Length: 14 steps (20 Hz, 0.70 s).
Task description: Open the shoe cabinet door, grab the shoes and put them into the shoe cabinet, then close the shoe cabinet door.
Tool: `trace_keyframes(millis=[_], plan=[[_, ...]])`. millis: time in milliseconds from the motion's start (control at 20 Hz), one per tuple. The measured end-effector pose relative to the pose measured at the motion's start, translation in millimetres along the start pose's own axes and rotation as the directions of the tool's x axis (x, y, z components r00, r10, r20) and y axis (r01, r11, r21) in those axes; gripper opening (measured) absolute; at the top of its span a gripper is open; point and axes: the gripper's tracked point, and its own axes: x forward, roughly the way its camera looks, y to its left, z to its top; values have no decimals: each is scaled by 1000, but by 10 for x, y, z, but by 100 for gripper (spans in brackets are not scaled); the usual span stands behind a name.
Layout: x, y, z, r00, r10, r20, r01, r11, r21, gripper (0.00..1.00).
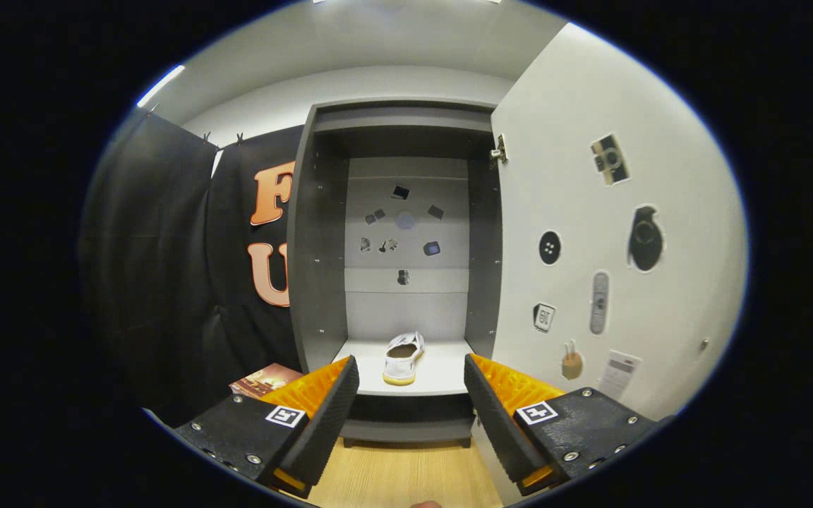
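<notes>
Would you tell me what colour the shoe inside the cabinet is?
White, with a yellowish sole: the shoe shows best in the gripper view, beyond the open gripper.

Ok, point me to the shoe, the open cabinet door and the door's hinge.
shoe (404,358): gripper view, on its upper, beyond the open fingers.
cabinet door (667,176): gripper view, on a bare part of its inner face.
hinge (498,151): gripper view, on the metal plate at the door's top corner.

the shoe cabinet looks like smooth matt board, its open door dotted with glossy stickers by a shiny metal hinge. inside the cabinet, the shoe looks cloth; below it, the floor is smooth wood.
</notes>
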Motion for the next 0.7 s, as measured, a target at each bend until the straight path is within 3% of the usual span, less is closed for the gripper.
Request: trace_keyframes(millis=[450, 700], plan=[[-1152, -53, 257, 998, 42, 49, -43, 999, 6, 93], [-1468, -165, 302, 997, 41, 61, -41, 999, 12, 93]])
